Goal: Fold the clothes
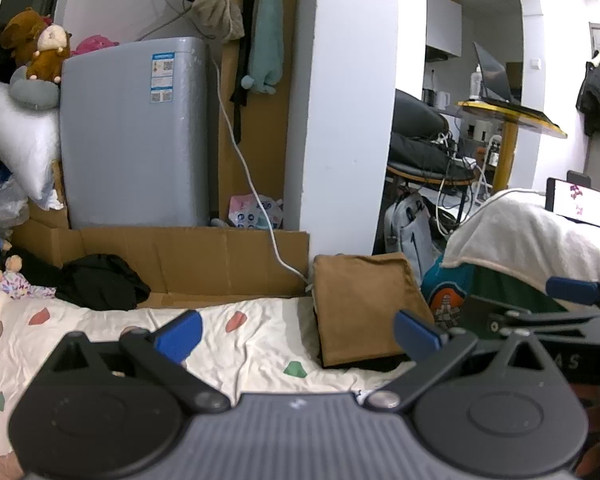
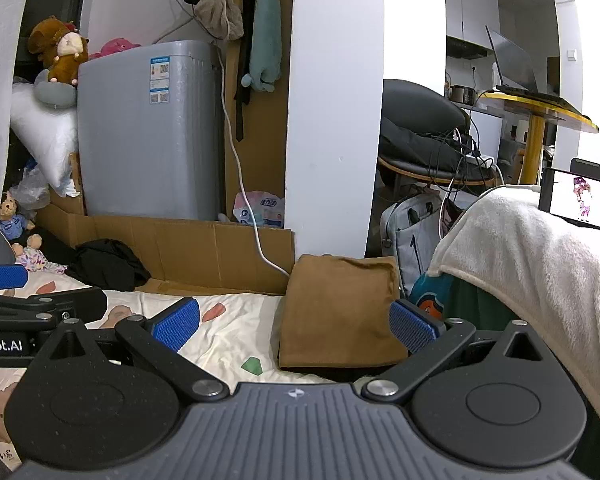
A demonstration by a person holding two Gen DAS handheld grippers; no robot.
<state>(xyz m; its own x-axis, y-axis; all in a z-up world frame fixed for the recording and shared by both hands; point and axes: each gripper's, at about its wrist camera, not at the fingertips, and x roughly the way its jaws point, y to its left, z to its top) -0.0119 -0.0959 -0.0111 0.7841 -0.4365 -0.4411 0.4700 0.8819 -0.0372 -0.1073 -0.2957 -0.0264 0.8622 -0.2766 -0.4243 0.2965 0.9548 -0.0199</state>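
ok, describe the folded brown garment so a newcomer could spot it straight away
Start at the wide white pillar in the middle of the room and drop to its base, where the patterned bedsheet begins. The folded brown garment lies there, a flat squared tan block. Unlike the crumpled black garment further left by the cardboard, it is neatly folded and plain.

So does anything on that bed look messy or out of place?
Yes: a black garment lies crumpled in a heap at the far edge of the bed, partly on the cardboard, while the brown cloth nearby is neatly folded. Both grippers, left and right, are open and hold nothing.
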